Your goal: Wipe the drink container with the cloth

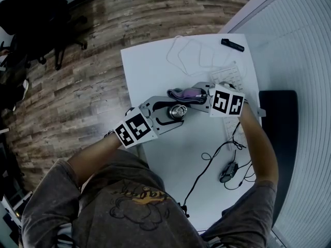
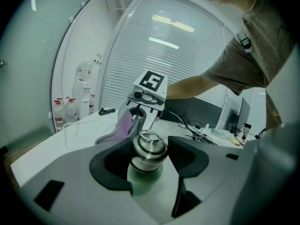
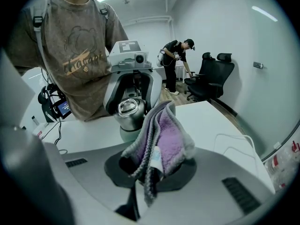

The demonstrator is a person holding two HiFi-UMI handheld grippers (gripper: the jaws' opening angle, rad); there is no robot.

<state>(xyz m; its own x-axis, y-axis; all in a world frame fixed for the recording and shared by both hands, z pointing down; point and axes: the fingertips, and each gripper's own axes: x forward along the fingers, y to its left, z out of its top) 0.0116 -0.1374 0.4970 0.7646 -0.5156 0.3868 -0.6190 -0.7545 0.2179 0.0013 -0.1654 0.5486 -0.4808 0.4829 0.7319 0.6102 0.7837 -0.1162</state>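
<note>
The drink container [image 1: 177, 111] is a small bottle with a steel cap and a pale green body. It sits between the jaws of my left gripper [image 1: 173, 113], whose dark pads [image 2: 111, 165] close against its sides; the steel cap [image 2: 149, 146] fills the middle of the left gripper view. My right gripper [image 1: 200, 93] is shut on a folded grey and purple cloth [image 3: 165, 139]. The cloth [image 1: 184, 93] hangs just beyond the bottle's top, close to it or touching it. In the right gripper view the bottle [image 3: 130, 112] stands right behind the cloth.
The white table [image 1: 155, 66] carries a looped white cable [image 1: 190, 53], a black stick-shaped object [image 1: 232, 45], a white keyboard [image 1: 227, 76] and a mouse [image 1: 228, 172] with black cables. A dark chair [image 1: 279, 120] stands at the right. A person [image 3: 177, 62] stands far behind.
</note>
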